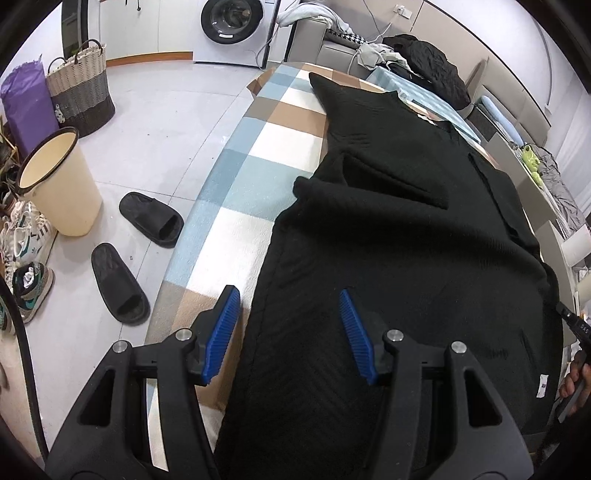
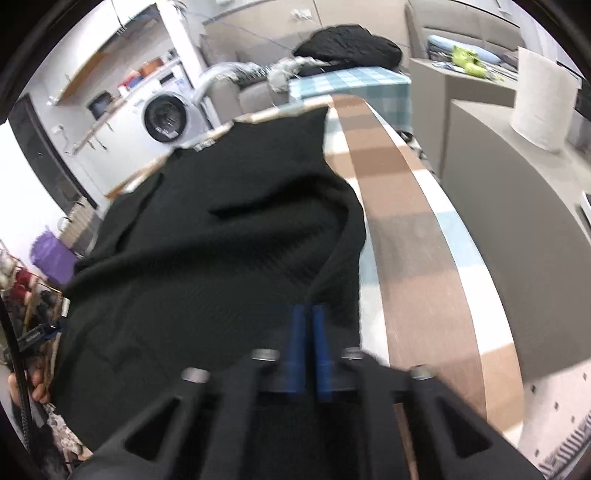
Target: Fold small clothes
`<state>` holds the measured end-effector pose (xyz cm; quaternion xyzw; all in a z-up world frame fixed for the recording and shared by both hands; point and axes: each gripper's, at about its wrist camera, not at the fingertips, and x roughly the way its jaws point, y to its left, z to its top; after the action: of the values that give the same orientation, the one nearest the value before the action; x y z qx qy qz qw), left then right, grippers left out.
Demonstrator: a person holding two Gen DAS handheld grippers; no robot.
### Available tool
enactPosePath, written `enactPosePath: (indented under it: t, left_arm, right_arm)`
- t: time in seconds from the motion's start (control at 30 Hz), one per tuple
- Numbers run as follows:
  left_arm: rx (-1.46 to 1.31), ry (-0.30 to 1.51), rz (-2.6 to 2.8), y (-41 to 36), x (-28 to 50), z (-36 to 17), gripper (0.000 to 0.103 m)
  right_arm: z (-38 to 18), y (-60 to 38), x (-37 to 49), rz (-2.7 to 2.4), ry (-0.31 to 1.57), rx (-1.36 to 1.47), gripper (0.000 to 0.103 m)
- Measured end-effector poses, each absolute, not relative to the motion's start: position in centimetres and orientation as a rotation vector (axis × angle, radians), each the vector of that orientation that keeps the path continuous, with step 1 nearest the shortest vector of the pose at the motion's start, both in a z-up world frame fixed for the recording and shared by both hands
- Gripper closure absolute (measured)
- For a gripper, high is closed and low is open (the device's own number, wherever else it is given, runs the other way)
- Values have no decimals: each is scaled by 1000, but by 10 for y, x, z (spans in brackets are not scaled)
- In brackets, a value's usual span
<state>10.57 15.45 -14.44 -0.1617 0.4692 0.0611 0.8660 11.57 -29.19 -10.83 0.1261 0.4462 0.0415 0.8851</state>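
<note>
A black knit garment (image 1: 399, 236) lies spread over a table covered with a checked cloth (image 1: 258, 155); one sleeve is folded in across its chest. My left gripper (image 1: 289, 291) hangs open above the garment's near left edge, one blue pad over the checked cloth and the other over the black knit, gripping nothing. In the right wrist view the garment (image 2: 207, 258) is bunched, and a taut ridge of its right edge runs into my right gripper (image 2: 308, 308). Its blue pads are pressed together on that edge. A hand (image 1: 574, 380) shows at the right border.
On the floor to the left are a cream bin (image 1: 59, 184), two black slippers (image 1: 151, 218), sneakers and a woven basket (image 1: 81, 92). A washing machine (image 1: 232, 26) stands at the back. A sofa with piled clothes (image 1: 428, 62) lies beyond the table; a paper roll (image 2: 543, 107) stands on a counter at right.
</note>
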Motion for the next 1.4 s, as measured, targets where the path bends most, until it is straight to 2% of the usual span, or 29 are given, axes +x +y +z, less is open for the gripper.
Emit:
enactPosePath:
  t: [0.13,0.23,0.43,0.63,0.67,0.73,0.77,0.8,0.83,0.87,0.9,1.13,1.4]
  left_arm:
    - [-323,993,130,148,117,-145,50]
    - [-306,1007,125,142,125,-145,50]
    - [-253,1016,116,131,136,-147,50]
    - [-241,1006,108,129,147,-148,50]
    - [-237,1003,110,129,148,-148,53]
    - [-226,997,109,128,152,-148,78]
    - [-229,999,104,129,152,-148,96]
    - [-251,991,86,130,151,-147,97]
    - [-269,969,81,132,148,-145,97]
    - [-270,956,80,133,144,-142,98]
    - [-265,936,74,133,139,-138,98]
    - [-317,794,37,138,96,-101,98]
    - [-359,670,11,143,68,-58,98]
  right_arm:
    - [-114,-332,120,-23,932,390,101]
    - [-116,-329,123,-12,953,337,100]
    - [-120,-325,127,64,984,319,87]
    - [-124,-322,114,116,982,311,67]
    - [-125,-322,114,119,981,311,64]
    - [-128,-320,115,109,981,316,64]
    - [-128,-320,115,109,981,316,67]
    - [-128,-319,115,114,981,313,78]
    - [-128,-316,115,120,972,300,83]
    - [-126,-313,115,123,956,280,95]
    - [-123,-309,114,133,937,253,99]
    - [-86,-325,80,205,708,336,100]
    - [-59,-336,66,222,557,437,100]
